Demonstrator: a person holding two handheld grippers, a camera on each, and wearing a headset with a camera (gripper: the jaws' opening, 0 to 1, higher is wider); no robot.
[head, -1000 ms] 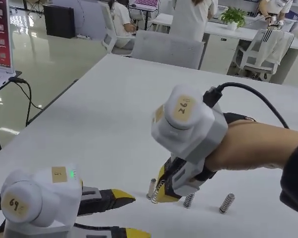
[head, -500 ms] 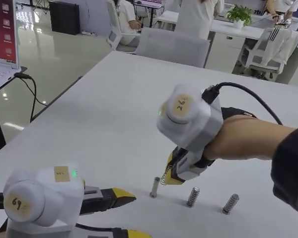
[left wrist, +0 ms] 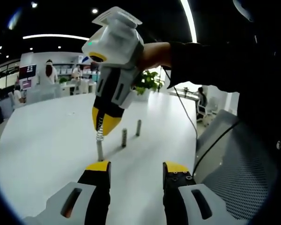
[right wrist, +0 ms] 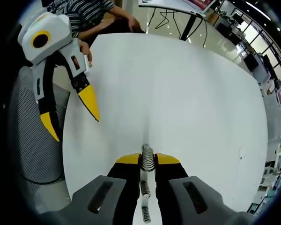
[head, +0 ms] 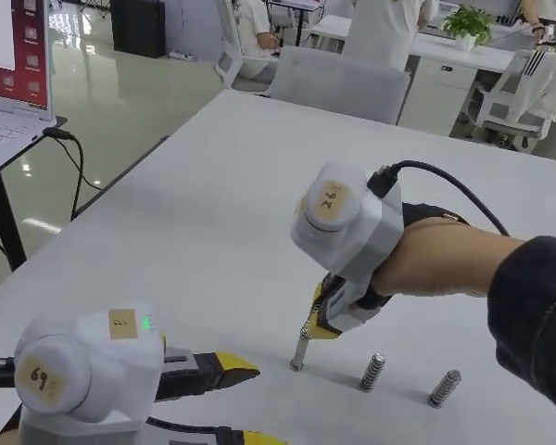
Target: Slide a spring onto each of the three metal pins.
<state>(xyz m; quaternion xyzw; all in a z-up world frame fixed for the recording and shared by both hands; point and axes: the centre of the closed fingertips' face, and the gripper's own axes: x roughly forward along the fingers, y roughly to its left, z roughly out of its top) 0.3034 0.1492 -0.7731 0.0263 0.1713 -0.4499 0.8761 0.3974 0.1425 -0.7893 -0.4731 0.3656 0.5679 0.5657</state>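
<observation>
My right gripper (head: 316, 326) is shut on a small spring (head: 308, 324), which hangs right over the top of a bare metal pin (head: 298, 354) standing on the white table (head: 213, 213). In the right gripper view the spring (right wrist: 148, 161) sits between the shut yellow tips (right wrist: 148, 159). To the right, two more pins (head: 372, 371) (head: 444, 388) each wear a spring. My left gripper (head: 259, 405) waits open at the lower left, nothing between its fingers. From the left gripper view its jaws (left wrist: 138, 168) frame the pin (left wrist: 100, 150) and the spring (left wrist: 99, 129) above it.
A grey chair (head: 338, 88) stands at the table's far edge, with people and desks behind it. A laptop (head: 14, 83) sits on a stand at the far left, a cable (head: 74, 167) hanging from it. The table's left edge runs diagonally near my left gripper.
My right gripper has lifted the spring from low beside the bare pin to just above its top. The left gripper has stayed put. The head camera has tilted a little.
</observation>
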